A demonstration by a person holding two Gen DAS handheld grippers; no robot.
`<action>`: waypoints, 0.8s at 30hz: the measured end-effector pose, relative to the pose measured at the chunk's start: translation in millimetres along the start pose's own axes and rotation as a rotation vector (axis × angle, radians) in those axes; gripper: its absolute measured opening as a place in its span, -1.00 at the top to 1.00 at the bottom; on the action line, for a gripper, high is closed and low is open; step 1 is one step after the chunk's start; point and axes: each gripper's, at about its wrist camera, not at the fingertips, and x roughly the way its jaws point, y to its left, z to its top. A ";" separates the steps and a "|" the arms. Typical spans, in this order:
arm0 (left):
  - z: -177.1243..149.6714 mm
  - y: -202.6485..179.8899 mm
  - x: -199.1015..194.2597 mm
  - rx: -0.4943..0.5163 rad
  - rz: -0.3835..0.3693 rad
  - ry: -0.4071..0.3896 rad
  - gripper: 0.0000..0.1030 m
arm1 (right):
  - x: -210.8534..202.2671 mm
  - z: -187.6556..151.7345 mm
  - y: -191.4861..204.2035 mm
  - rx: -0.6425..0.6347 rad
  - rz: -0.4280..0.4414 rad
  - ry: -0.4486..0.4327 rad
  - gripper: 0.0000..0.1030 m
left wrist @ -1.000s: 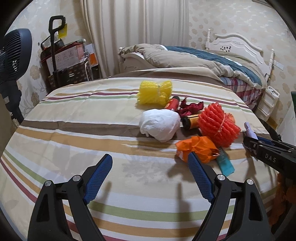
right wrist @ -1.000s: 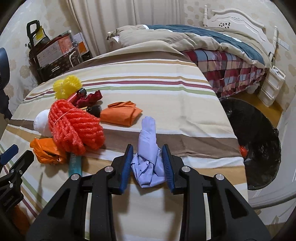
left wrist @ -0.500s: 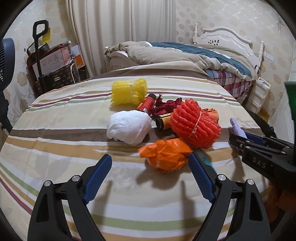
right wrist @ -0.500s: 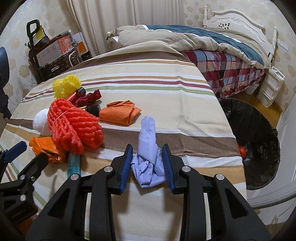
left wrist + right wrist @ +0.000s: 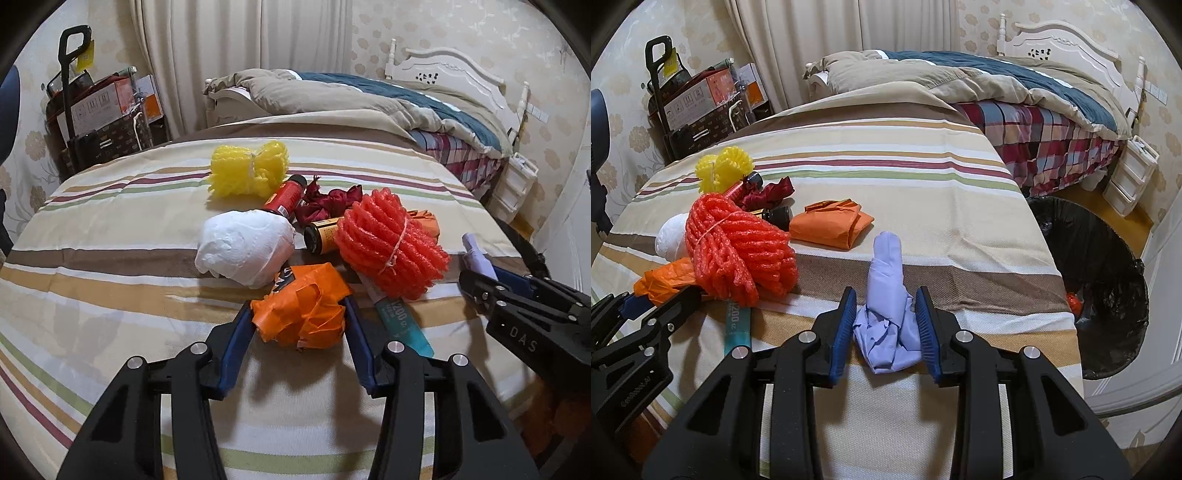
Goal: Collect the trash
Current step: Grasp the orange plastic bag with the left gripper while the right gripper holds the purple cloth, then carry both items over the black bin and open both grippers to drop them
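Left gripper (image 5: 298,325): we see its jaws closing, pads touching the orange bag (image 5: 301,308).
Right gripper (image 5: 886,325): we see it clamped on the lilac wad (image 5: 888,295).

My two wrist cameras sit close, angled down across the striped surface (image 5: 110,236); both share the red foam bundle (image 5: 391,247).
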 end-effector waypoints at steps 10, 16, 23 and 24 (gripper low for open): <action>-1.7 2.4 -9.3 -0.019 0.017 -0.033 0.04 | -0.1 -0.6 0.3 0.000 0.000 0.000 0.38; 0.4 10.4 -8.9 -0.072 0.035 -0.037 0.04 | -2.2 -1.0 -0.1 0.005 0.001 -0.005 0.39; 1.0 5.1 -22.4 -0.056 0.058 -0.089 0.04 | -21.2 -6.7 -2.9 0.000 -0.006 -0.055 0.39; 0.6 2.2 -26.7 -0.046 0.062 -0.104 0.04 | -24.8 -7.5 -3.7 -0.001 -0.008 -0.062 0.39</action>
